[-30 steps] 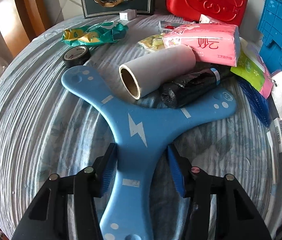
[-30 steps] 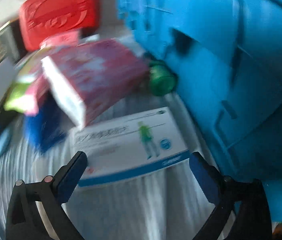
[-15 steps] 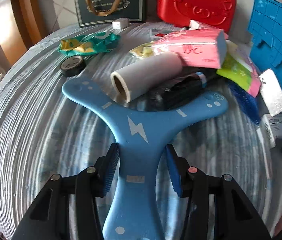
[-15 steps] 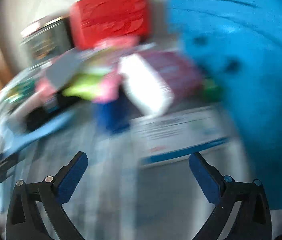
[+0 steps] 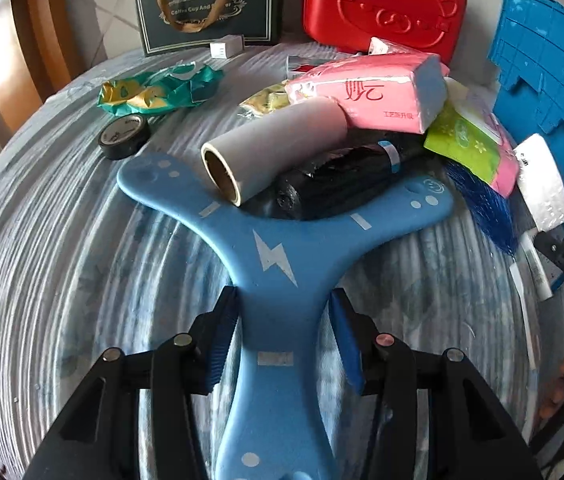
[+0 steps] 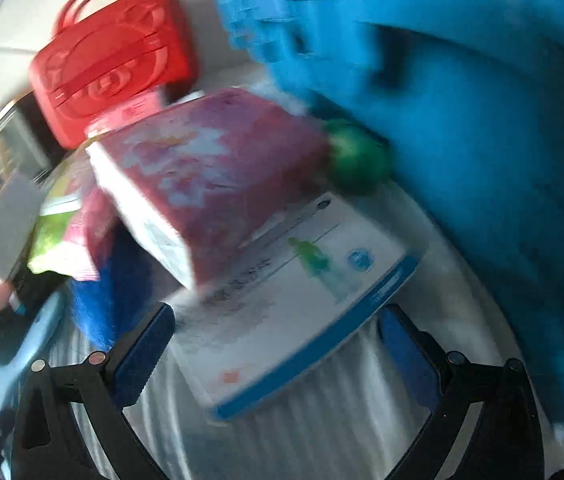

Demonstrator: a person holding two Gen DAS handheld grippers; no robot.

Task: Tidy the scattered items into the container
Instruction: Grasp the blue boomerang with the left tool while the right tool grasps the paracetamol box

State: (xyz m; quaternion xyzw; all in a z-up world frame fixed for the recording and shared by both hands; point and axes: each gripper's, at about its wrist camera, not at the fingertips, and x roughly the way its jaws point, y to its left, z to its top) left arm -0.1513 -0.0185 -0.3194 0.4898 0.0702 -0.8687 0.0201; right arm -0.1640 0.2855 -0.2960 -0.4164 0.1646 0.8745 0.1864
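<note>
left gripper [image 5: 284,334] jaws narrow, straddling the near arm of the boomerang [image 5: 278,264]; pads at or just off its edges, contact unclear. boomerang is light blue, three-armed, flat on the striped cloth [image 5: 62,260], with a white lightning bolt at the hub, white dashes and dots on the arms, a smiley near the right tip. a grey roll [image 5: 274,152] with a cardboard core and a black bundle [image 5: 346,184] lie across its far arms. behind them a pink tissue pack [image 5: 370,92] with chinese print, a green packet [image 5: 466,140], a tape roll [image 5: 124,136], a green-gold wrapper [image 5: 154,90]. dark gift bag [image 5: 206,4] reads "coffee cup and saucer", partly covered. red case [image 5: 382,0] has an embossed bear face. blue container [image 5: 554,92] stands at the right edge.

right gripper [image 6: 278,348] jaws wide, holding nothing, either side of a white-and-blue box [image 6: 298,304]; its print is too blurred to read, a green figure shows. magenta box [image 6: 218,184] leans on it, green cap [image 6: 356,158] just beside the container [image 6: 482,120].
</note>
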